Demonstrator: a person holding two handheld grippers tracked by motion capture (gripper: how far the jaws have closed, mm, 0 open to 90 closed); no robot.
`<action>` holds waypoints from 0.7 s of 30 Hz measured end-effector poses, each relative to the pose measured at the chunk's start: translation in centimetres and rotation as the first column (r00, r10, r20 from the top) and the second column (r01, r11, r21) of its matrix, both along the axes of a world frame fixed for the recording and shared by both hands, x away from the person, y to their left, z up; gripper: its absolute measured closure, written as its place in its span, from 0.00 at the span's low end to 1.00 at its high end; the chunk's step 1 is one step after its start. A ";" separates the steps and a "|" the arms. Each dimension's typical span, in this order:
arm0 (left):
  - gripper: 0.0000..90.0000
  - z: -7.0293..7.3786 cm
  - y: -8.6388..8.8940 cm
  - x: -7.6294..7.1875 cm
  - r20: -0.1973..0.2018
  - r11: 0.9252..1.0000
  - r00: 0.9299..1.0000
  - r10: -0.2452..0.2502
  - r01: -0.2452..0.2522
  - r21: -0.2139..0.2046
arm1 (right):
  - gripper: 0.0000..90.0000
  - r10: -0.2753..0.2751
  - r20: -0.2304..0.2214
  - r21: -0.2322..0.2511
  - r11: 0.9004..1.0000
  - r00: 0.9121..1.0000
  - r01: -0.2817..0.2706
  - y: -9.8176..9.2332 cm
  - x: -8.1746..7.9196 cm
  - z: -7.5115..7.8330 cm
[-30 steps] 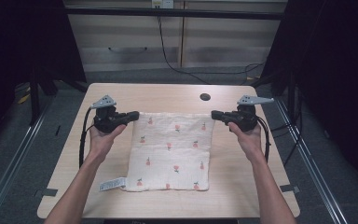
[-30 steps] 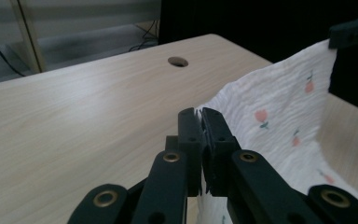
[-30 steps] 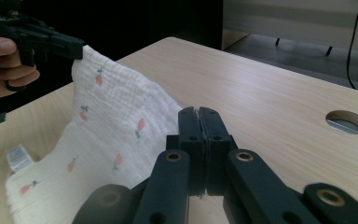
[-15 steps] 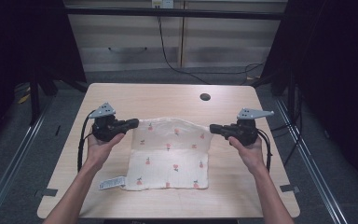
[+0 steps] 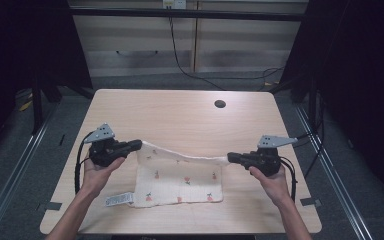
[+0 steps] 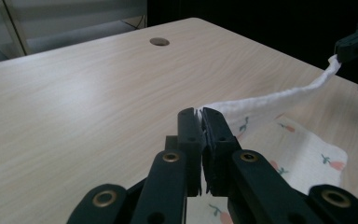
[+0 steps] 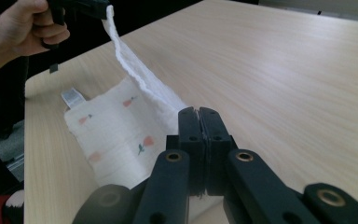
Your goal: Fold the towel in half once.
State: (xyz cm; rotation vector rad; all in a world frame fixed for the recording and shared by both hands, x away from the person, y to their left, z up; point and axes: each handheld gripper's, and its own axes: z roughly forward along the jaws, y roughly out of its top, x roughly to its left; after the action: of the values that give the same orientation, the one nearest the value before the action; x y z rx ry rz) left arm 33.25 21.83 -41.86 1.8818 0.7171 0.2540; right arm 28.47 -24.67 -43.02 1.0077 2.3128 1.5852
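print on the cloth's label [image 5: 118, 200] is too small to read.

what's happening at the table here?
A person is folding a white printed cloth on the wooden table. The left gripper and the right gripper are each shut on a far corner of the cloth, holding that edge lifted and stretched between them above the part that lies flat. The near edge, with its label, rests on the table. The fold is not yet laid down.
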 end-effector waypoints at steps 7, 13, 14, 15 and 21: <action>0.97 -0.9 -0.1 -1.9 -0.009 0.998 0.999 -0.043 0.043 0.054 | 0.99 0.000 -0.037 -0.022 1.000 0.999 -0.001 -0.3 -1.0 -1.0; 0.96 -2.8 0.4 -3.1 -0.054 0.993 0.997 -0.061 0.067 0.101 | 0.99 0.028 -0.098 -0.083 0.996 0.995 -0.036 0.2 -2.0 -2.8; 0.96 -3.1 0.5 -3.4 -0.065 0.992 0.995 -0.072 0.078 0.099 | 0.99 0.029 -0.105 -0.091 0.995 0.994 -0.038 0.3 -2.1 -3.1; 0.95 -3.3 0.5 -3.6 -0.062 0.992 0.995 -0.076 0.082 0.101 | 0.99 0.032 -0.117 -0.098 0.994 0.993 -0.044 0.3 -2.2 -3.5; 0.95 -5.4 -0.1 -4.6 -0.111 0.980 0.988 -0.107 0.124 0.154 | 0.98 0.006 -0.142 -0.122 0.992 0.990 -0.023 0.1 -2.9 -4.9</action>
State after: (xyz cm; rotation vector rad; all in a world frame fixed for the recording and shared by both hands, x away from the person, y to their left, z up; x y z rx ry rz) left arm 28.67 21.71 -47.30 2.0952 0.6695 0.1455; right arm 25.54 -24.55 -47.89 1.1083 2.4813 1.3972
